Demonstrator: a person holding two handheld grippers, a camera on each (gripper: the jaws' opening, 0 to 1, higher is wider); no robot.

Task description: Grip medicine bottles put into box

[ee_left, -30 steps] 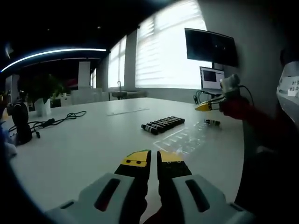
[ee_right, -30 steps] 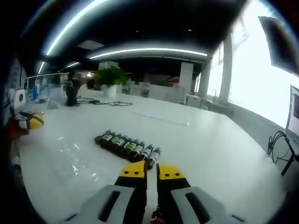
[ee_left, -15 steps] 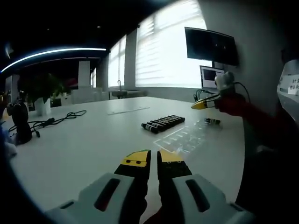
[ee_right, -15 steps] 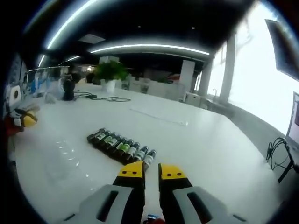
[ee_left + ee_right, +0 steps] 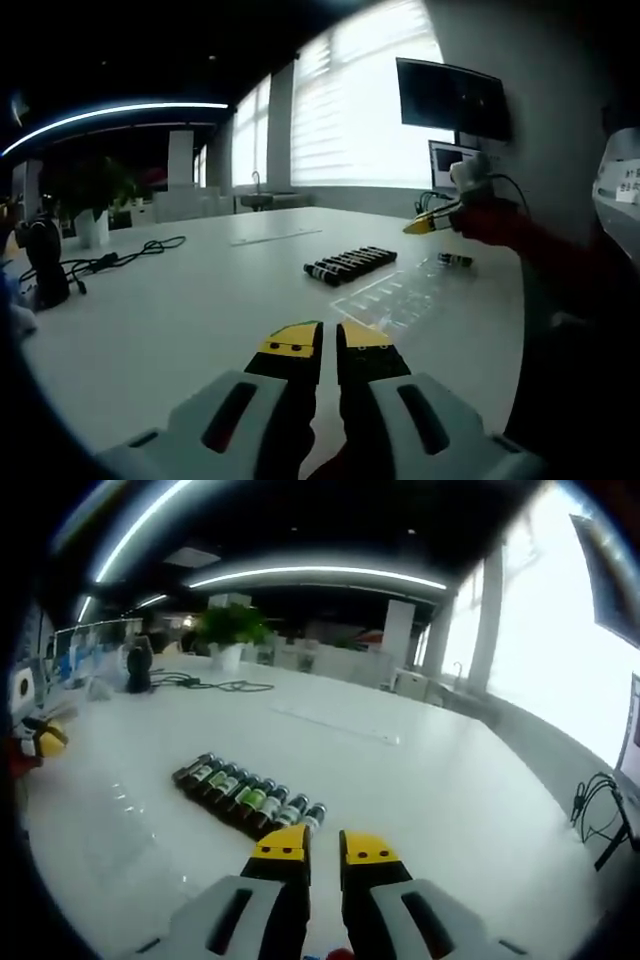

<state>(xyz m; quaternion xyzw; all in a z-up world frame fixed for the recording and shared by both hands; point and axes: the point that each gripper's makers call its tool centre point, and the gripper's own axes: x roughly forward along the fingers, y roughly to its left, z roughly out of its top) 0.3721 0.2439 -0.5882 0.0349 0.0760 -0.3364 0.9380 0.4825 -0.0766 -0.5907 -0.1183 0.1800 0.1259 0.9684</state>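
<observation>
Medicine bottles (image 5: 247, 799) lying side by side in one row on white table (image 5: 430, 800), caps toward the near table edge in right gripper view; green labels legible on several. Same row seen in left gripper view (image 5: 350, 265), mid-table, just beyond clear plastic tray box (image 5: 400, 293) lying flat. One single bottle (image 5: 453, 261) lying apart, at far end of the tray.

Right gripper (image 5: 322, 844) just short of nearest end of the row, yellow-tipped jaws nearly pressed together, narrow gap only, nothing pinched. Same gripper visible in left gripper view (image 5: 428, 223), raised above the table past the tray, held by a red-sleeved arm (image 5: 530, 245).

Left gripper (image 5: 328, 341) low over bare table, well apart from bottles, jaws near-closed, empty. Yellow tip visible at left edge of right gripper view (image 5: 45, 740).

Background: potted plant (image 5: 226, 630), black cable (image 5: 120, 258), wall monitor (image 5: 452, 98), laptop (image 5: 452, 165).
</observation>
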